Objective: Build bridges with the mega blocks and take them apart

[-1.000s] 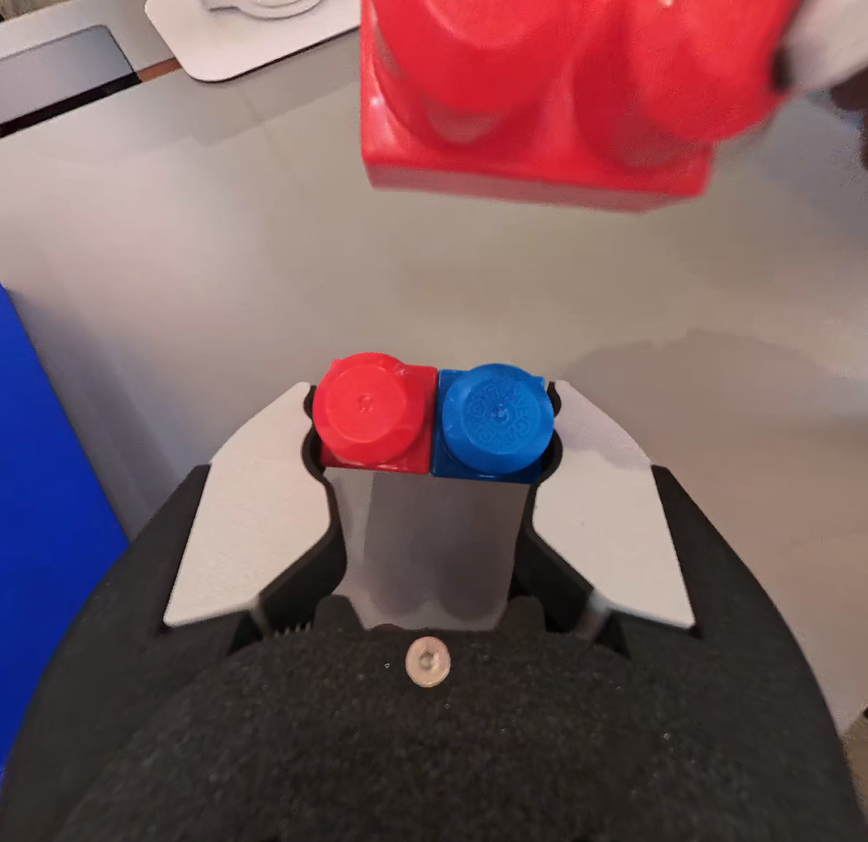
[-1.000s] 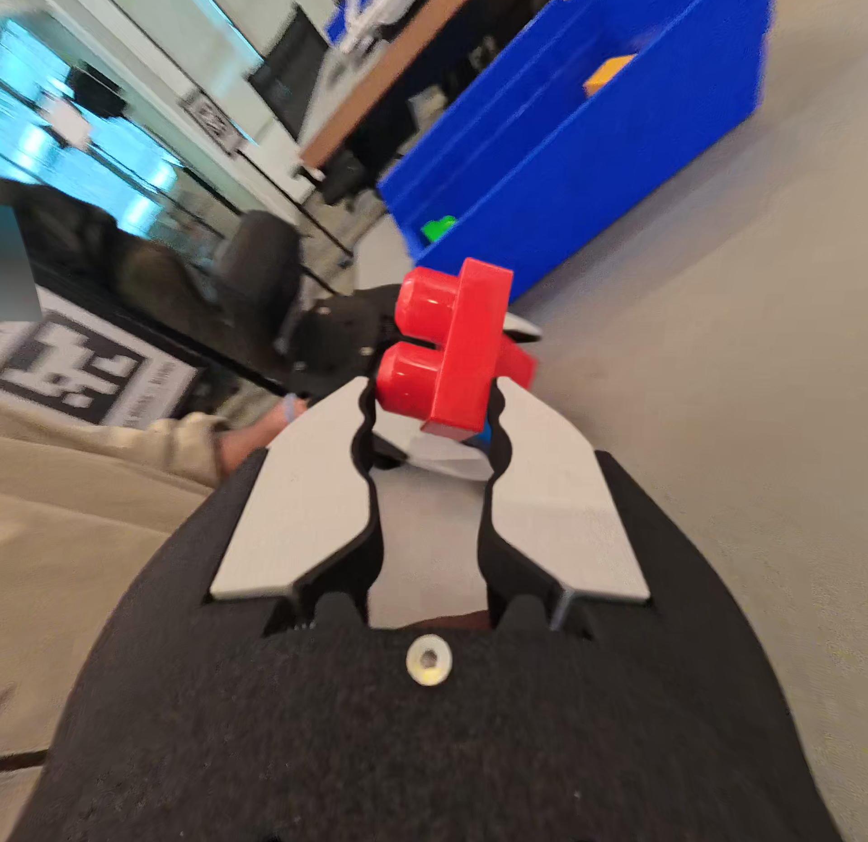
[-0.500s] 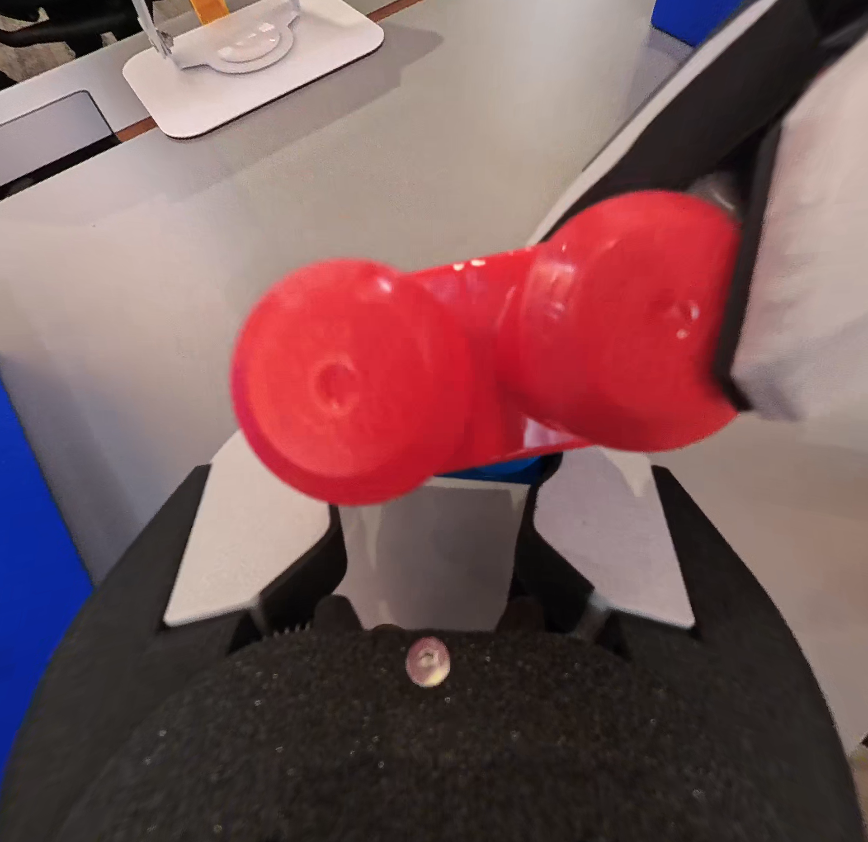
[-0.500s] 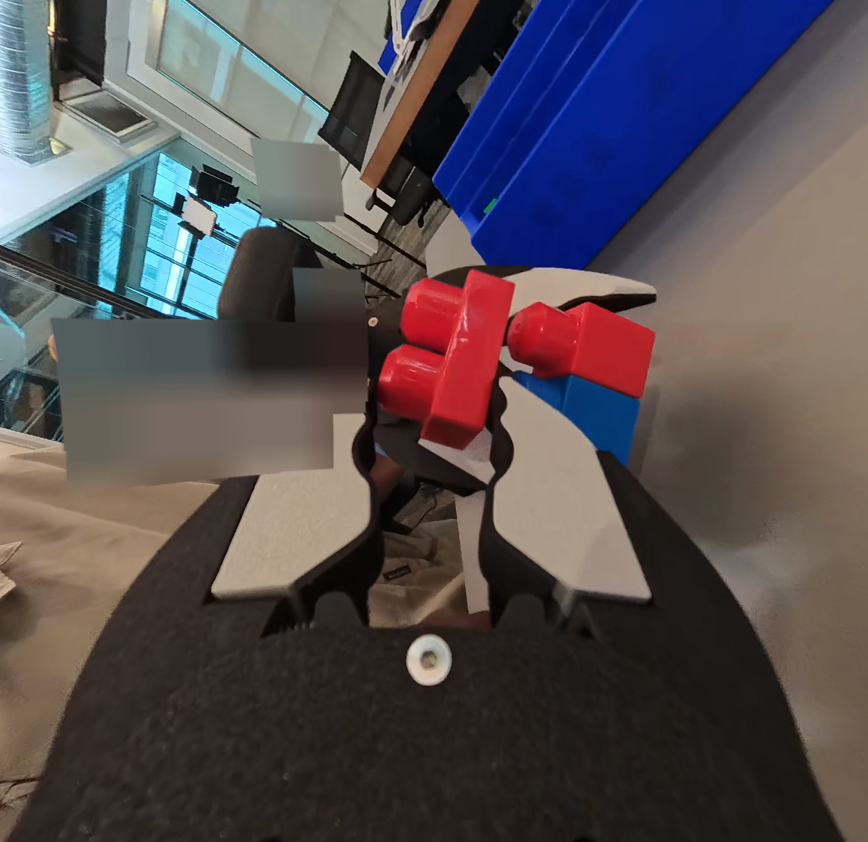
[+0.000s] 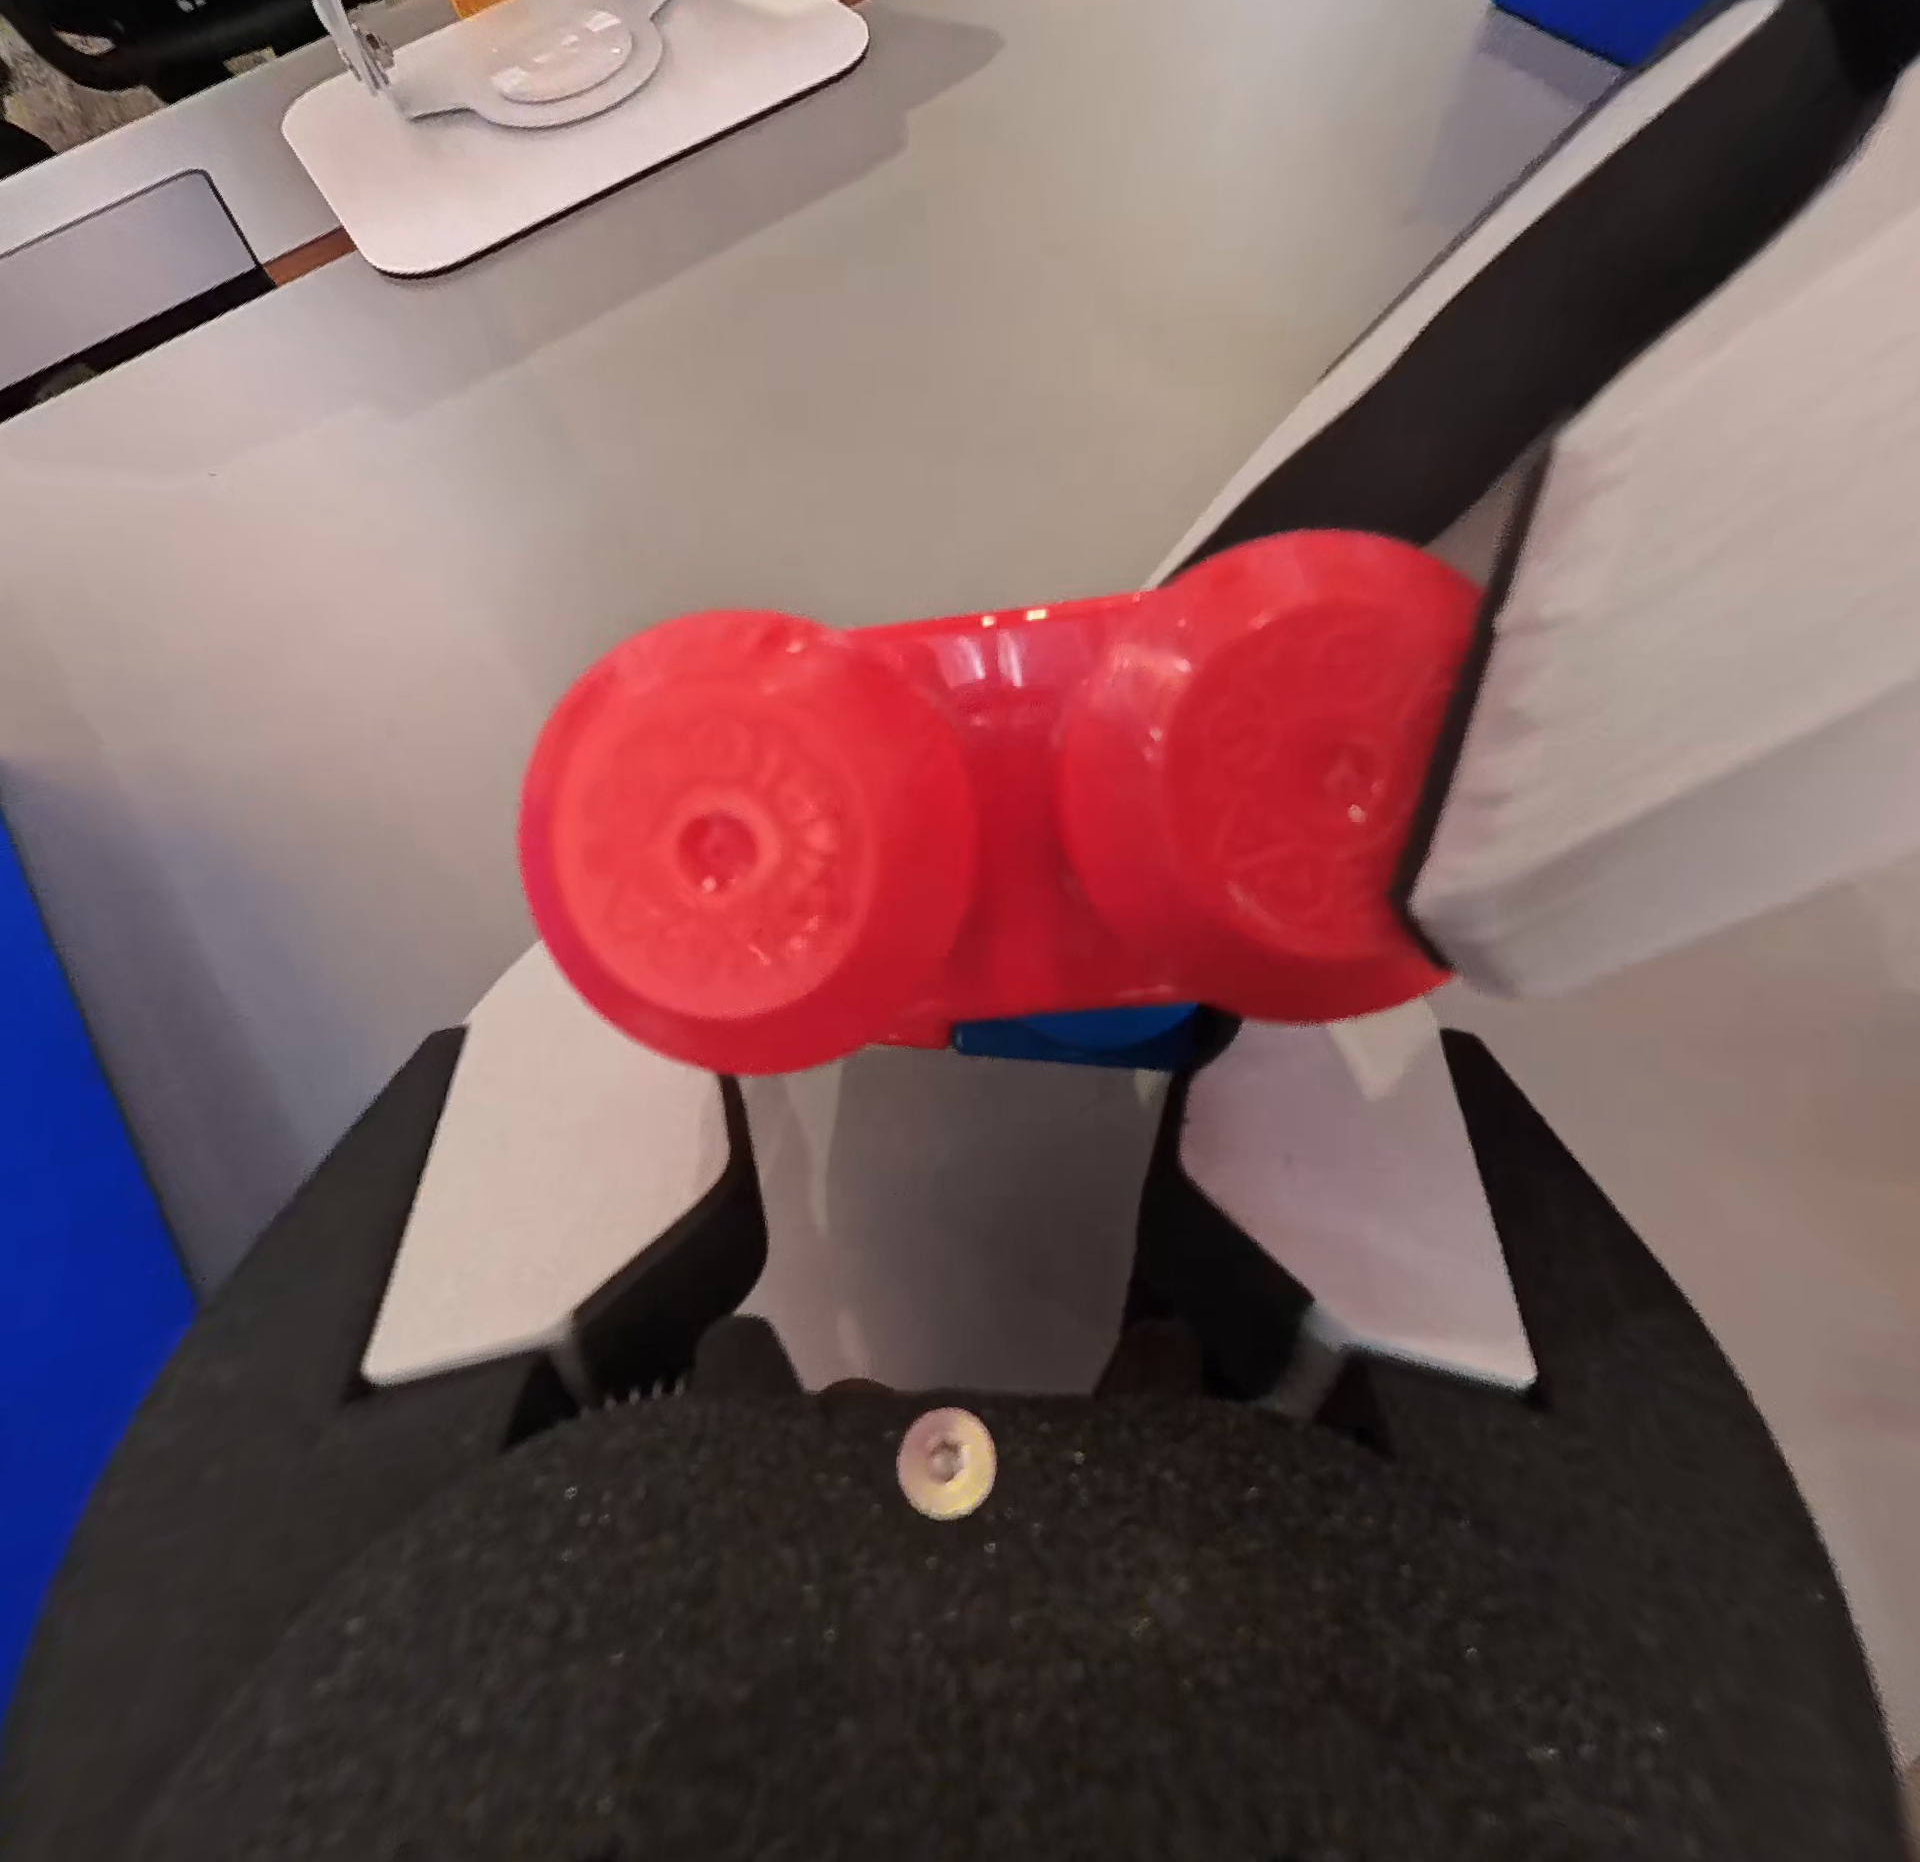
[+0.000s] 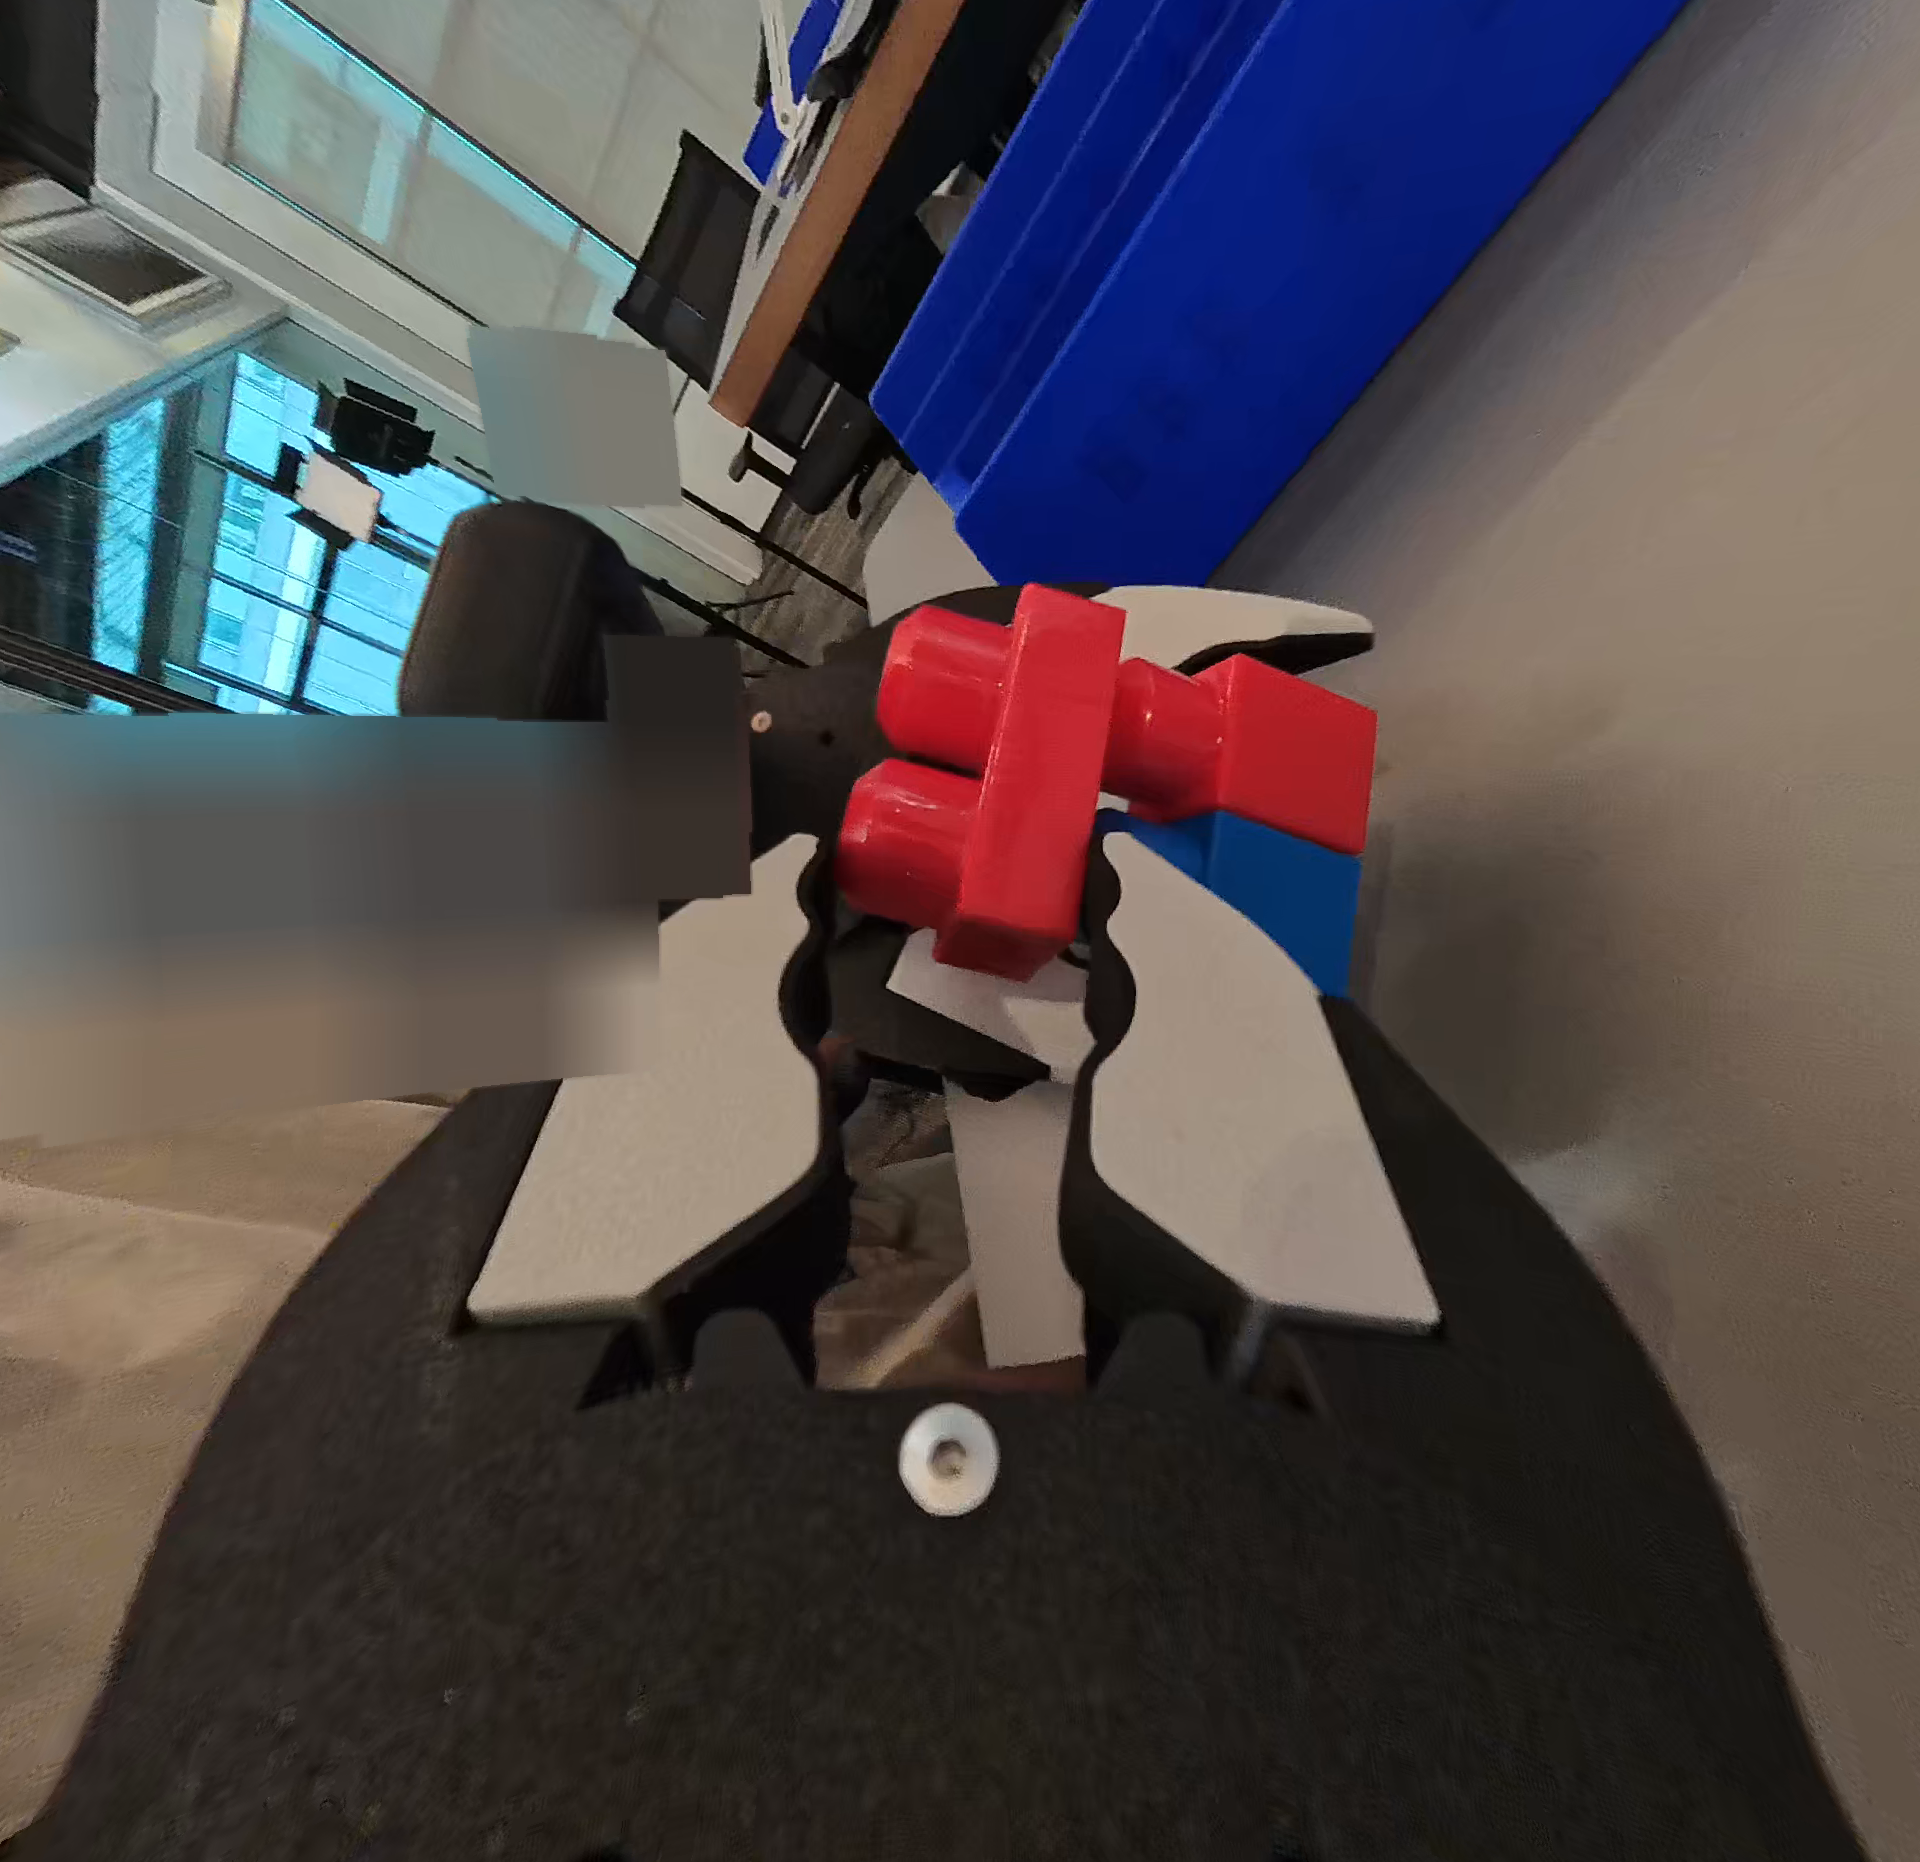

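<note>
L claw point(image 5: 961, 1064) clamps a red single-stud block point(image 6: 1262, 747) beside a blue block point(image 6: 1283, 893), over the grey tabletop point(image 5: 727, 441). R claw point(image 6: 961, 903), closed on a red 2-stud block point(image 5: 987, 825), holds it against their studs. Blue bin point(image 6: 1299, 254) beyond R claw.

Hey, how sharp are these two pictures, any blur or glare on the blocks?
Left wrist view: the red two-stud block is close and slightly soft, with small glints on top; right gripper blurred. Right wrist view: blocks sharp, red single block crisp, frame edges smeared.
</note>
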A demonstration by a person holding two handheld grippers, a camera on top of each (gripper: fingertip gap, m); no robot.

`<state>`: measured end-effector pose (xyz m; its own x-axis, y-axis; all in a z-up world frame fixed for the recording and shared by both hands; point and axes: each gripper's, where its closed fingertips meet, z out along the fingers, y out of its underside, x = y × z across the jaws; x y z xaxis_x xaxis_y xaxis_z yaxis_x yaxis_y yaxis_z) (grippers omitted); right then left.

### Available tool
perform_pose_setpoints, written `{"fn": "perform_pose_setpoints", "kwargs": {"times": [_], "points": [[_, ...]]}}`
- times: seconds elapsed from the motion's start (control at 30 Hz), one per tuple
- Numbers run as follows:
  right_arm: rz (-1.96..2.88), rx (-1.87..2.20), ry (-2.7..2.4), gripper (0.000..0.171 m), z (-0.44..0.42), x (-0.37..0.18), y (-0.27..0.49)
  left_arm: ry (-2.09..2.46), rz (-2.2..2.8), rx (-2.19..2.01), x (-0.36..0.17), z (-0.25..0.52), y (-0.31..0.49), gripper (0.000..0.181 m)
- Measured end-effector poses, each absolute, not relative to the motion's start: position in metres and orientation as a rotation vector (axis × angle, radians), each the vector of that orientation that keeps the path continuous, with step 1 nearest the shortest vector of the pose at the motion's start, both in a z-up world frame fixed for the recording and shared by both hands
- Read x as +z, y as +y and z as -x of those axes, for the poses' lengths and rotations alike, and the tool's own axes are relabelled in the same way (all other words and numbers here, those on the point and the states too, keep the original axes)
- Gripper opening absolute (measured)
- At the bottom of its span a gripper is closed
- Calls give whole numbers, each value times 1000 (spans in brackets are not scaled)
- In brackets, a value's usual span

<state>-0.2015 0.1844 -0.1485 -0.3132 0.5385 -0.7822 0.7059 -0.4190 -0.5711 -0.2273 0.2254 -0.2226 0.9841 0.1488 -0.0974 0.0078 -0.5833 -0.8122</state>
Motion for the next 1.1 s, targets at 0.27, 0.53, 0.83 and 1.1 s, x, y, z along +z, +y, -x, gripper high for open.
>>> {"fn": "perform_pose_setpoints", "kwargs": {"times": [0.27,0.53,0.83,1.1], "points": [[-1799,-1811,1735,49,204,-151,187,-110,2188,187,-222,228,225,90],[-1826,-1826,2009,53,206,-146,194,-118,2204,162,-225,228,224,90],[-1733,-1994,2546,79,174,-120,240,2,2151,76,-203,220,220,90],[-1663,-2139,1506,84,148,-139,227,236,2115,48,-193,184,215,89]]}}
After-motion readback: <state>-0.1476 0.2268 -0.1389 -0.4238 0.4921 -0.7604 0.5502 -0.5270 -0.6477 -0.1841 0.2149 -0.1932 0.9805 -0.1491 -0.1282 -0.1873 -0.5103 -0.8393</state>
